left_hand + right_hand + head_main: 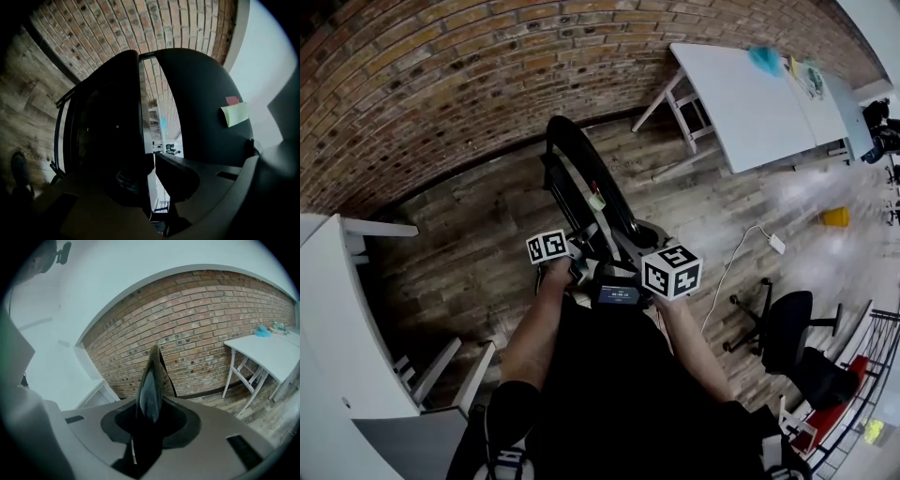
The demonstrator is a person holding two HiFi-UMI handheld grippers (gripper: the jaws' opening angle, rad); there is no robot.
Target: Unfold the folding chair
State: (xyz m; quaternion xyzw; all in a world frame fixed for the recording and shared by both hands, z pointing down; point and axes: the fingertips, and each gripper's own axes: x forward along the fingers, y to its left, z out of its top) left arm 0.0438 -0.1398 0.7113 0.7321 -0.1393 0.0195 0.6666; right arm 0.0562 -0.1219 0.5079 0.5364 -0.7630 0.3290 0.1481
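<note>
Folding chair (pixel 598 192) stands on the wood floor (pixel 459 253), close to the floor's edge along the brick wall (pixel 441 84), and is only slightly parted. The right gripper (pixel 147 427) is clenched on a thin, glossy black panel edge. The left gripper (pixel 152 161) looks clamped on the other dark panel, but that view is murky. Step: the spread is just starting. Next move probably calls for pulling the panels apart while the legs stay planted.

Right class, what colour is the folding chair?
Black. The chair shows best in the head view, against the wooden floor.
</note>
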